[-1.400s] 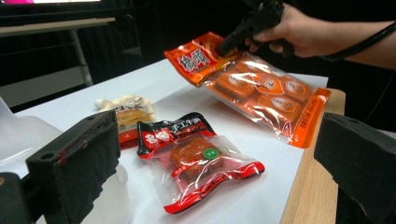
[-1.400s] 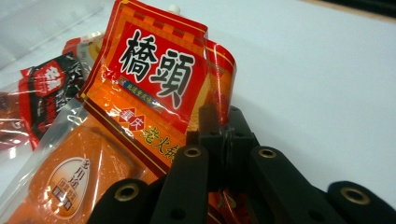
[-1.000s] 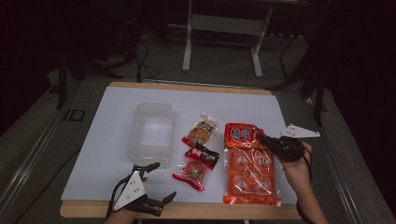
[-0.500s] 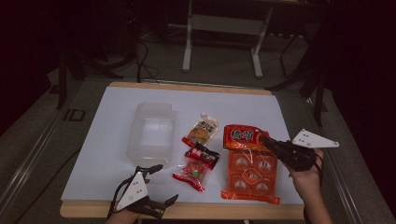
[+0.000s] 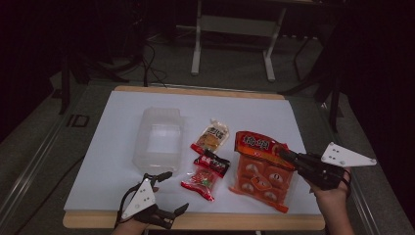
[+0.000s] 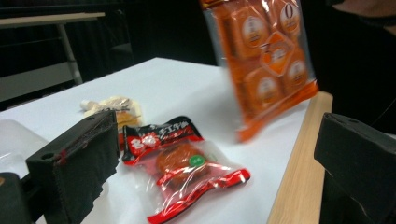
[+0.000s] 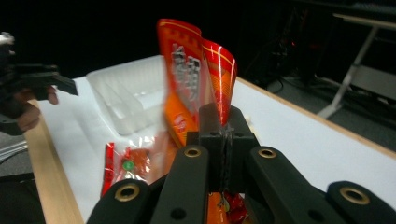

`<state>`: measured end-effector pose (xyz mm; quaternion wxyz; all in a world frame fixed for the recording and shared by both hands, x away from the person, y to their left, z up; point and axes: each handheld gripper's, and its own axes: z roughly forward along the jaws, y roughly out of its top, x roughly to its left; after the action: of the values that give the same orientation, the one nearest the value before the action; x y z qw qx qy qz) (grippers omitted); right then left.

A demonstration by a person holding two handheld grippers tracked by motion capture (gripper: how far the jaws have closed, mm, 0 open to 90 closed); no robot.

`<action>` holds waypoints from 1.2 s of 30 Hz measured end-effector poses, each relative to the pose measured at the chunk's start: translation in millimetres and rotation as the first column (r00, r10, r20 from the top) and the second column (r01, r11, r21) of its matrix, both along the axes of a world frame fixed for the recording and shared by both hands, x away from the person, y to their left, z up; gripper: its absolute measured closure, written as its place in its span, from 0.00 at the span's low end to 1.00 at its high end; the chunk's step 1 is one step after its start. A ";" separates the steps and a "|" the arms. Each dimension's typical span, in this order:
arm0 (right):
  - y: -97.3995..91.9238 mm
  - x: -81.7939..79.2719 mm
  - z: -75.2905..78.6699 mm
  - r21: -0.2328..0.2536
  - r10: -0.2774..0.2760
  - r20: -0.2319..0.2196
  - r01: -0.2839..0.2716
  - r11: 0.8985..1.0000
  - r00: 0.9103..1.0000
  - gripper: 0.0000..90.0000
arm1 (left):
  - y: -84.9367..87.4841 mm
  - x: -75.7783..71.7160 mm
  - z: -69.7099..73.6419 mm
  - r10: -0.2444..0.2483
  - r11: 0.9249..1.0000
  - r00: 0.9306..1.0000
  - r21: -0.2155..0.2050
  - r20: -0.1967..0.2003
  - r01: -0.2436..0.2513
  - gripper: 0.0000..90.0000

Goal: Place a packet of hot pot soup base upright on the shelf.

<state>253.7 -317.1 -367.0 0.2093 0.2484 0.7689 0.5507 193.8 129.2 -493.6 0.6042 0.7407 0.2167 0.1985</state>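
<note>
Right gripper [image 5: 286, 154]: your jaws are clamped on the top edge of the orange snack bag [image 5: 262, 171], which hangs tilted, its lower end seemingly clear of the table [image 5: 117, 122]. Risk: a thin edge grip may slip under the swinging weight. Beyond the bag: small red packet [image 5: 201, 180], then clear tray [image 5: 159, 139]. Left gripper [image 5: 169, 196]: open, empty, far side.

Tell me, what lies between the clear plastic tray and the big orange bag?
Two small snack packets: a yellow one and a red one, seen in the high view between the tray and bag.
</note>
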 end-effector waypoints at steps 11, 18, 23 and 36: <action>10.9 1.6 23.0 -0.002 -0.007 0.052 0.007 1.000 0.999 0.99 | -3.3 11.7 21.1 -0.021 0.999 0.999 -0.050 -0.047 0.019 0.01; 23.9 -1.1 37.3 0.013 0.053 0.058 -0.054 0.998 0.997 0.99 | -12.8 23.3 35.2 -0.068 0.997 0.994 -0.030 -0.087 0.066 0.01; 35.3 -4.5 44.0 0.007 0.084 0.077 -0.085 0.996 0.994 0.99 | -18.8 30.8 48.4 -0.088 0.996 0.994 -0.017 -0.070 0.087 0.01; 57.7 -11.4 60.5 -0.004 0.150 0.108 -0.151 0.989 0.983 0.99 | -34.8 62.0 70.1 -0.193 0.980 0.979 -0.051 -0.070 0.190 0.01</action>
<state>242.3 -259.4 -306.5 0.2079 0.1598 0.7719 0.5792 255.7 94.4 -423.5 0.6282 0.7515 0.1710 0.1067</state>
